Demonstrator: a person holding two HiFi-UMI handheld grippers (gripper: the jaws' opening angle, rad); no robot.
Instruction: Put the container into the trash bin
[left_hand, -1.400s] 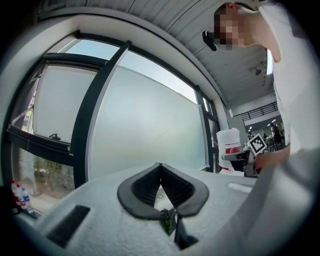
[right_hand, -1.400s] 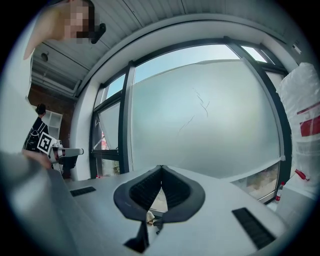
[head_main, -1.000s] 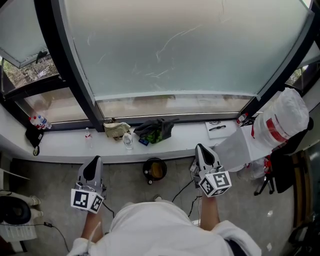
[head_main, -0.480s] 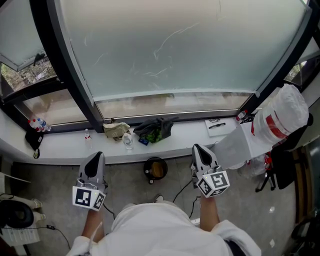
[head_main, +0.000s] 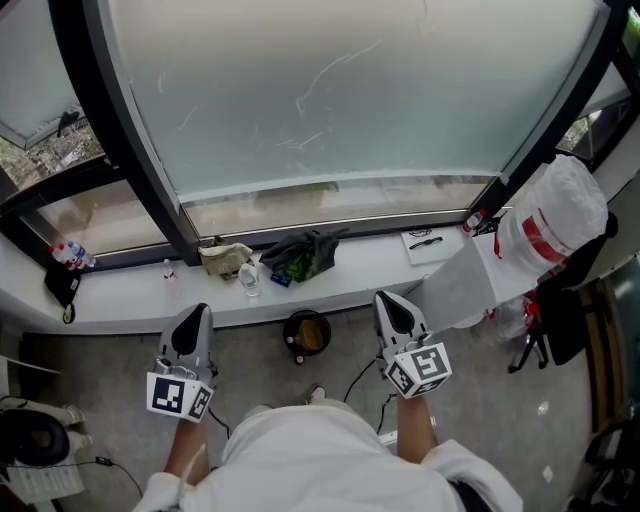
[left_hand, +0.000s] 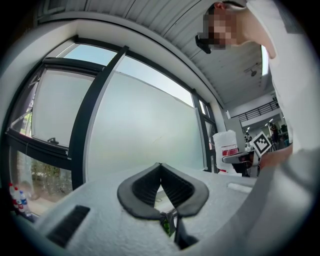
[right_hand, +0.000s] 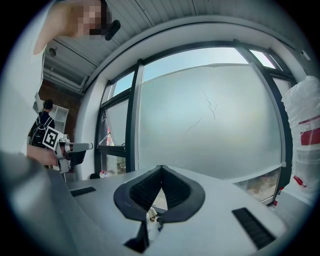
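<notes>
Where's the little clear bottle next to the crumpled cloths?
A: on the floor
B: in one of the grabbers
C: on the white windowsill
C: the clear bottle stands upright on the white windowsill, beside the beige cloth.

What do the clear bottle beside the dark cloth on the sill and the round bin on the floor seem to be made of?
The bottle looks like thin clear plastic: the white sill shows through it, though it is too small to be sure. The bin has a dark, smooth round wall, probably plastic, possibly metal; the look leaves it open.
</notes>
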